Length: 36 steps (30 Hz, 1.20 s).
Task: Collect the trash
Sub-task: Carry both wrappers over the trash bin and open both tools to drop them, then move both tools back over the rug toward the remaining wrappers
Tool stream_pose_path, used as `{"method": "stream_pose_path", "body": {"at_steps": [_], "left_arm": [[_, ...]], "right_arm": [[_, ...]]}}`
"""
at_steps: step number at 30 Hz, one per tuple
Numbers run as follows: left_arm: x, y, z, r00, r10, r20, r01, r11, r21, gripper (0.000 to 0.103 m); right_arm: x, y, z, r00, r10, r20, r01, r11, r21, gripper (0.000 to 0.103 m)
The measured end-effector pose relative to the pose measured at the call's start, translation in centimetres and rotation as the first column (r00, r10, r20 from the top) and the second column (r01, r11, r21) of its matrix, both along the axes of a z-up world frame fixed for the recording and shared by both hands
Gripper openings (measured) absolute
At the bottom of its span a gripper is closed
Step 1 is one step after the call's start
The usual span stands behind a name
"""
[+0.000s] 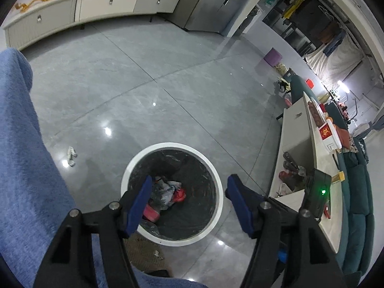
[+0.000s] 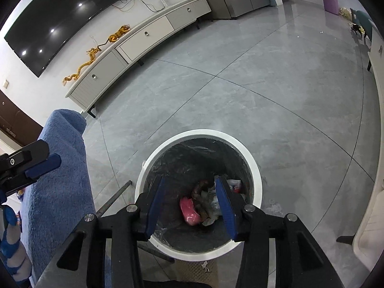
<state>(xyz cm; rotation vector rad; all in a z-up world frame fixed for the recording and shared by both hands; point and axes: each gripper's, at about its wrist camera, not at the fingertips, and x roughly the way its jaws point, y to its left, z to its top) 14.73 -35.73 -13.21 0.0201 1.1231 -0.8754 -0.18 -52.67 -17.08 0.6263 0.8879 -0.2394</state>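
A round bin with a white rim and a black liner stands on the grey floor. It holds trash: a pink packet, a red scrap and grey wrappers. My left gripper hangs over the bin, open, with nothing between its blue pads. My right gripper is also open and empty above the same bin, over the pink packet and crumpled wrappers. A crumpled white tissue lies on the floor left of the bin.
A blue towel-like cloth fills the left side of both views. One left gripper finger shows at the far left. A metal rod lies beside the bin. A low white cabinet lines the far wall; a white table stands to the right.
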Motion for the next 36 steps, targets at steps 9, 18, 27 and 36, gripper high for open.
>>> {"method": "stream_pose_path", "body": {"at_steps": [9,18,27,36], "left_arm": [[-2.8,4.9,4.5,0.970,0.084,0.230,-0.091,0.996,0.018,0.063],[-6.5,12.5,8.8,0.892,0.203,0.404,-0.215,0.976,-0.016,0.063],[-9.5,21.2,13.0,0.783,0.347,0.517,-0.350,0.932,-0.096,0.063],[-10.7,28.6,14.4,0.692,0.472,0.547,-0.477,0.867,-0.145,0.063]], "right_arm": [[-2.6,1.6,4.6,0.997,-0.036,0.063,0.041,0.996,-0.079,0.043],[-4.5,6.6,11.5,0.986,0.039,0.162,-0.004,0.977,-0.214,0.043],[-4.1,12.6,16.4,0.961,0.157,0.227,-0.088,0.953,-0.289,0.043],[-2.6,18.7,18.4,0.939,0.265,0.222,-0.175,0.919,-0.354,0.049]]}}
